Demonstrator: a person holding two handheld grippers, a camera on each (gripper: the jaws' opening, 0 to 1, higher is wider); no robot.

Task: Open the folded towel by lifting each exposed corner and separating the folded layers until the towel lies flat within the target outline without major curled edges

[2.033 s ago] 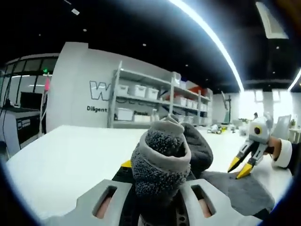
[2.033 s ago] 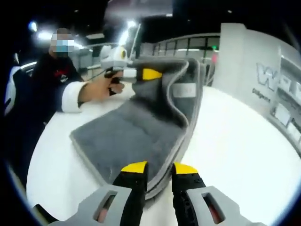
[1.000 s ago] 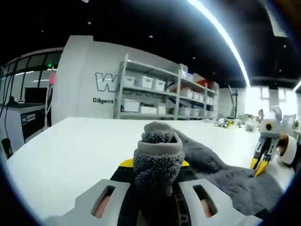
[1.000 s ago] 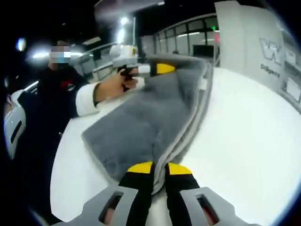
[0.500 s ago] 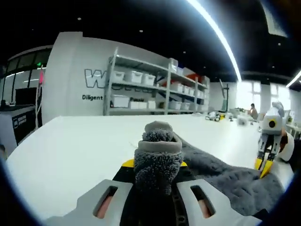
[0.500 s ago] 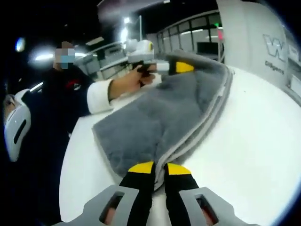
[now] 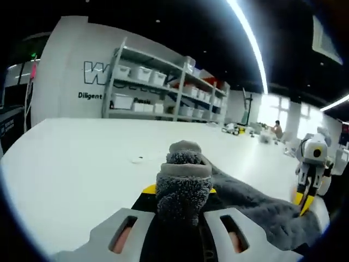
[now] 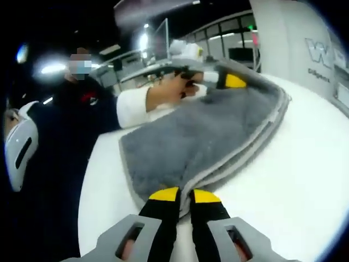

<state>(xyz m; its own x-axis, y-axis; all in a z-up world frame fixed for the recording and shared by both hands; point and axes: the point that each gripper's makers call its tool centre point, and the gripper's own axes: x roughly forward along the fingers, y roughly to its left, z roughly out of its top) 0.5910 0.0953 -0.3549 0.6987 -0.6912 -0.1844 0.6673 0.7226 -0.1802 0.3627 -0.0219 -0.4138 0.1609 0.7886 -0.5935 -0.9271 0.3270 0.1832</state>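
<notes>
1. Left gripper view: left gripper (image 7: 182,192) is pinching a bunched corner of the grey towel (image 7: 256,210); the fabric stands up as a tight wad between the yellow-tipped jaws, pale hem band wrapped across the top of the wad
2. Same view: rest of the towel trails from the wad off to the right and lies low on the white table (image 7: 71,158), rumpled, not flat
3. Same view: right gripper (image 7: 305,199) comes in at the right edge, yellow tips pointing down onto the far end of the towel; tips look close together on the cloth, grip itself too small to confirm here
4. Same view, background: shelving rack (image 7: 163,93) with white bins against a wall with lettering, well behind the table
5. Right gripper view: right gripper (image 8: 182,197) has its jaws pressed nearly together on the near edge of the towel (image 8: 202,136); the hem runs into the narrow slot between the yellow tips
6. Same view: towel stretches away from those tips toward upper right, raised off the table (image 8: 294,180) at its far end, layered edges visible along the right side
7. Same view: left gripper (image 8: 229,81) holds the far top corner, carried by the person's hand (image 8: 172,90) with a white sleeve cuff (image 8: 131,106)
</notes>
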